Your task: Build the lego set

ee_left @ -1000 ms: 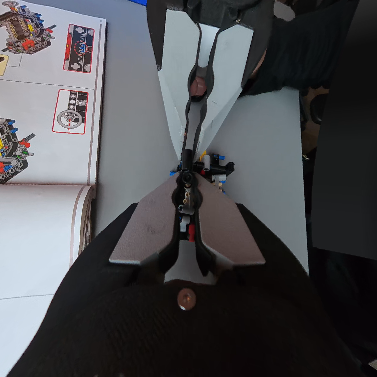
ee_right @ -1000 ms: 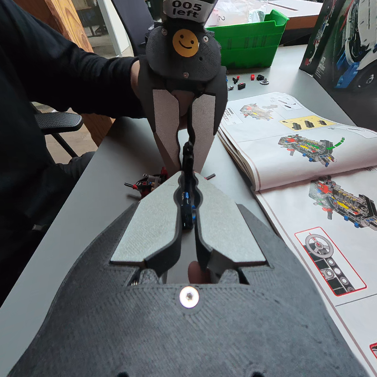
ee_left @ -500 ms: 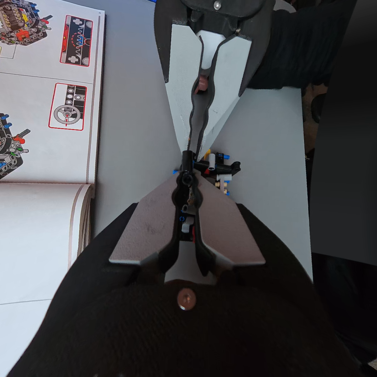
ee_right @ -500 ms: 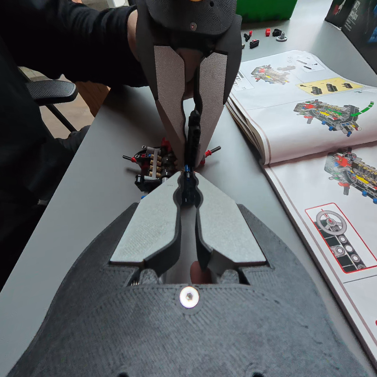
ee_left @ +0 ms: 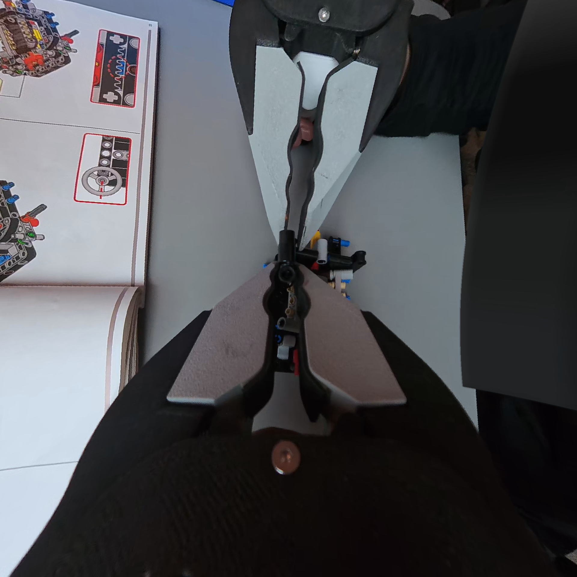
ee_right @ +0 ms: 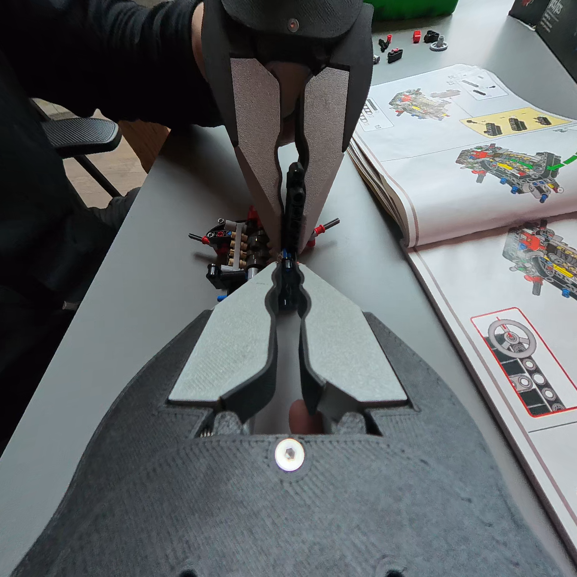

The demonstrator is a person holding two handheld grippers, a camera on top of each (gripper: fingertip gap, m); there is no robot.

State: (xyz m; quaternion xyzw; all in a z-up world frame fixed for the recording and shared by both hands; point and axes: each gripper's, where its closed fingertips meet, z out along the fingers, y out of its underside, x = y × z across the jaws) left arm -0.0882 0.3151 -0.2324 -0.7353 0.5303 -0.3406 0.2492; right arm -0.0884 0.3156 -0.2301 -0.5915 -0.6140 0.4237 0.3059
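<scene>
In the left wrist view, the left gripper is pinched narrow on a black lego beam whose end sticks out past its tips, and further lego pieces in white, red and tan show in the slot between its fingers. Facing it tip to tip from the top of the picture, the right gripper has its pale fingers drawn close together, its tips just at the far end of that same beam. Just behind and to the right of the meeting point, the partly built lego assembly lies on the grey table, with black, white, blue and yellow parts showing. An open instruction booklet lies flat on the table to the left, well apart from the grippers. In the right wrist view, the right gripper is closed narrow on a small black piece with a blue pin at its tips. The left gripper comes down from above, its fingers clamped on the black lego beam, which stands nearly upright between them and meets the blue pin at its lower end. The lego assembly rests on the table just left of the tips, the booklet lies open to the right, and a few loose lego pieces sit far back near a green bin.
</scene>
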